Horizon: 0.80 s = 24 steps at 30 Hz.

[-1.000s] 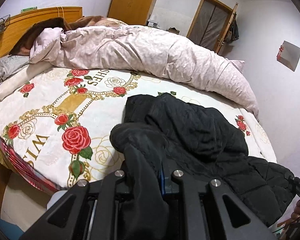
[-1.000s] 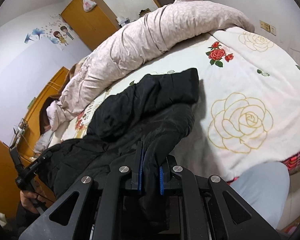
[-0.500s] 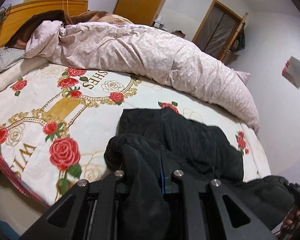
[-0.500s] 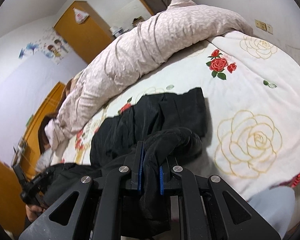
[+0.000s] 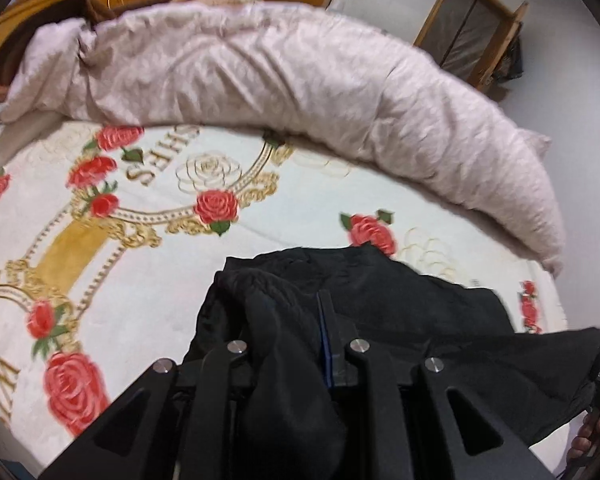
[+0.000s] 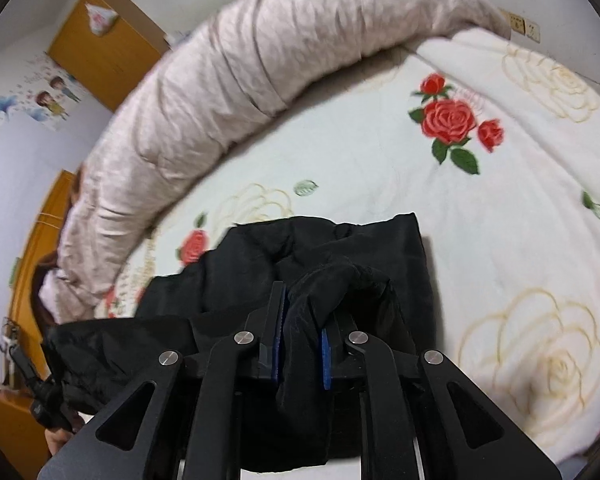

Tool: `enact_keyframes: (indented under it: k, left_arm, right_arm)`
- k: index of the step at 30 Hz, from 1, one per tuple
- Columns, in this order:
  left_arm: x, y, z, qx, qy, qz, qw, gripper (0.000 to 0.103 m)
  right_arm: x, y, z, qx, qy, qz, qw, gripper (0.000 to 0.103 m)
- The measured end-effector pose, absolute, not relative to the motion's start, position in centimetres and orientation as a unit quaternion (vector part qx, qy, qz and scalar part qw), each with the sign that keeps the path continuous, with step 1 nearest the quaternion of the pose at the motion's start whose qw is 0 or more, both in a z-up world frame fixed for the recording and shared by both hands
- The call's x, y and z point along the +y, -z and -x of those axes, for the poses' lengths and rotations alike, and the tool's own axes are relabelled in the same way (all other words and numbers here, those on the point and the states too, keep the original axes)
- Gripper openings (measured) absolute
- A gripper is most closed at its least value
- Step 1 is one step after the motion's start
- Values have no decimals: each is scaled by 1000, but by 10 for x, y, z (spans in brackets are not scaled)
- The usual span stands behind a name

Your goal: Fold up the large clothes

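Both grippers are clenched on bunched folds of the black jacket (image 5: 380, 304): the left gripper (image 5: 288, 344) bites a thick wad at the lower centre of its view, the right gripper (image 6: 304, 340) pinches a rolled edge between its blue pads (image 6: 325, 356). The jacket lies partly on the rose-printed bedspread (image 5: 148, 280) in the lower half of both frames, its near part slung between the two grips. The fabric looks slick and puffy, so a wad could likely creep out of either bite and drop one side. Uneven travel would skew the fold, or drag the part already lying flat into wrinkles. The pink duvet (image 5: 284, 80) across the upper frame limits room.
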<state>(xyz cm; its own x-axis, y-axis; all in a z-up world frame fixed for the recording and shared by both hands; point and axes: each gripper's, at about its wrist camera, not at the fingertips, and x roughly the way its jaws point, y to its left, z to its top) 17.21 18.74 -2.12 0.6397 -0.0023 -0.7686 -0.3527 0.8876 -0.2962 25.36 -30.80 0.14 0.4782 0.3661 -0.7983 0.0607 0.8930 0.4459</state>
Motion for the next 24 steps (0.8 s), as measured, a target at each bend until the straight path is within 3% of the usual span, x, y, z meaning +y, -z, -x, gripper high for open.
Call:
enact_keyframes:
  k: [6,8,9,10,12,13,20,24]
  left_arm:
    - [192,66,-207,432,-104,237,864,25]
    - [195,65,-209,431,-99,253,860,28]
    - [197,61,-208,424,-94,261,862,33]
    - [198,56,-206,414,-88,265,866,39]
    - [199,43,-201,390,-77,270,877,52]
    - [199,37,-199,378,-72,272,882,59]
    - [210,13,-187,335,-84,294,891,69]
    - [225,-2,-178,305,-104,285,903,80]
  right_arm:
    - [-308,38,-289,525,-91,-242,811,21]
    - [-313,34,-290,517,-107,-266,806,29]
    - [-318,30,-289,510,-120,-285,803,42]
    - [-322,25,-288,499,-135,-306,799,62]
    - [-333,13,-282,467,-164,-351,795,79]
    - [-335,9,-280,460,-167,-358,796,79]
    - [-333,-14,-263,410,-158,-299,847,79]
    - [-329,-12,-262,414,-148,-248,863,79]
